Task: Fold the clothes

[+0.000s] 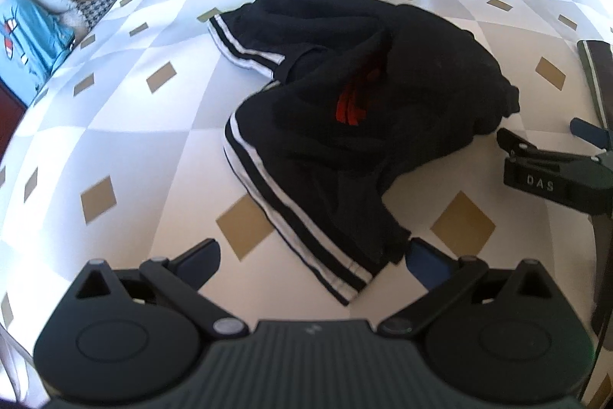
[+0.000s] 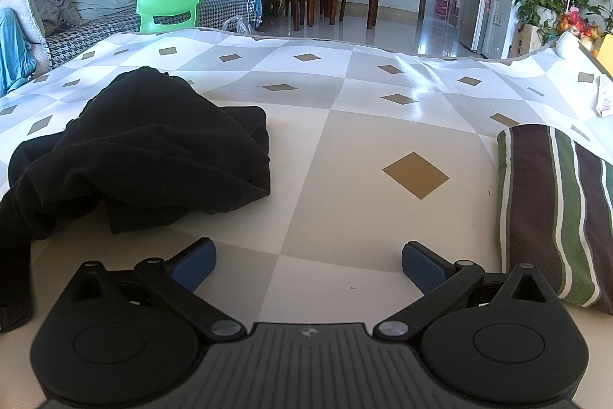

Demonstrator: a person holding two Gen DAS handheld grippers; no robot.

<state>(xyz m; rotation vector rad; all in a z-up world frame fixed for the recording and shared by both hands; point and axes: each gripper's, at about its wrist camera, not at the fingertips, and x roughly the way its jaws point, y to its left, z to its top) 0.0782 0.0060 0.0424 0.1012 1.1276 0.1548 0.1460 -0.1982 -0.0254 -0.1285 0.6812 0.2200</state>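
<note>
Clothes first: my table (image 2: 345,148), under its checked cover, carries a black garment (image 1: 345,94) with white side stripes, lying crumpled in a heap near the middle, no fold made in it that I can see. A striped folded piece (image 2: 551,209) sits well apart on my right, which I judge finished. My left gripper (image 1: 312,255) gapes wide over the striped hem, gripping nothing. My right gripper (image 2: 308,259) is equally spread and empty, just beside the heap.
</note>
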